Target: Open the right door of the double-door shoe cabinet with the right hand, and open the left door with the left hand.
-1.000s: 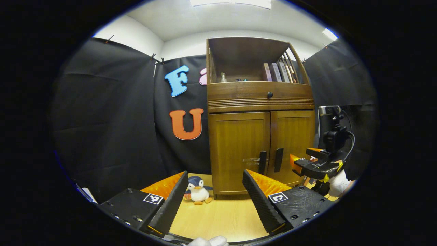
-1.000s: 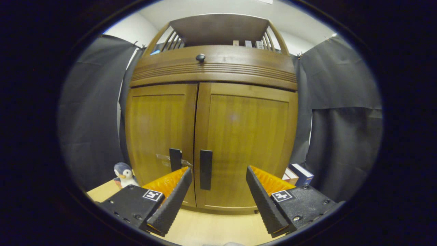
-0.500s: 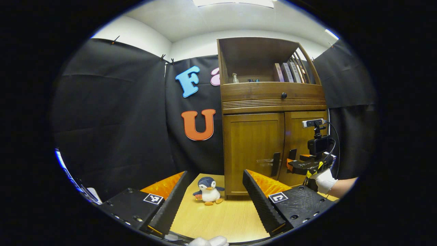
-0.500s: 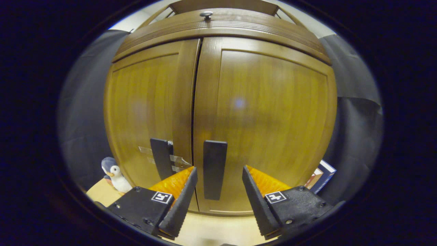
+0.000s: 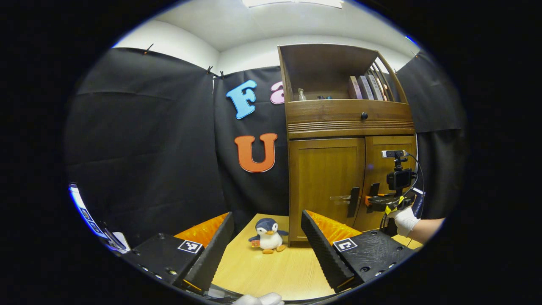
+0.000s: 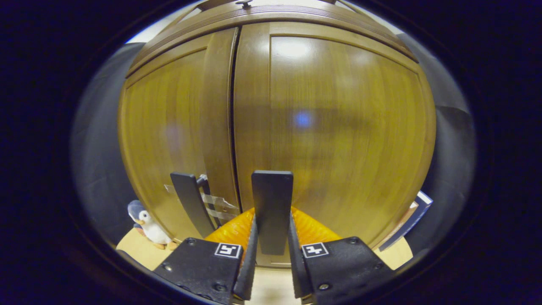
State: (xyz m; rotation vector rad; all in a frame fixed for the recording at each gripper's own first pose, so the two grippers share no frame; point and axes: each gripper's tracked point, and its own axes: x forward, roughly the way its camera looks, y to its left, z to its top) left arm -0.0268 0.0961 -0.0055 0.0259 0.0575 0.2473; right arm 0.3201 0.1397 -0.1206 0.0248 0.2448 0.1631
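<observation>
In the left gripper view, the left claw (image 5: 266, 250) is wide open and holds nothing. It hangs low over the bench (image 5: 279, 275), well apart from the shoe cabinet (image 5: 349, 169). A second ago the cabinet sat more in the middle of this view; now it sits farther to the right. A toy penguin (image 5: 268, 235) stands on the bench just beside the cabinet's left corner. Both doors look shut. The left door's handle (image 5: 354, 202) is free. Farther off, the right claw (image 5: 374, 201) is up against the right door's handle, held by a gloved hand (image 5: 404, 220).

In the right gripper view, the big change shows. Half a second ago the two fingers stood apart on each side of the right door's handle (image 6: 272, 199). Now the right claw (image 6: 272, 250) has closed, and both fingers (image 6: 250, 258) press on the dark handle from its sides. The right door (image 6: 338, 127) still looks shut, with just a thin line between it and the left door (image 6: 169, 135).

So I think the grab is done and the pull comes next. The left door is for later.
</observation>
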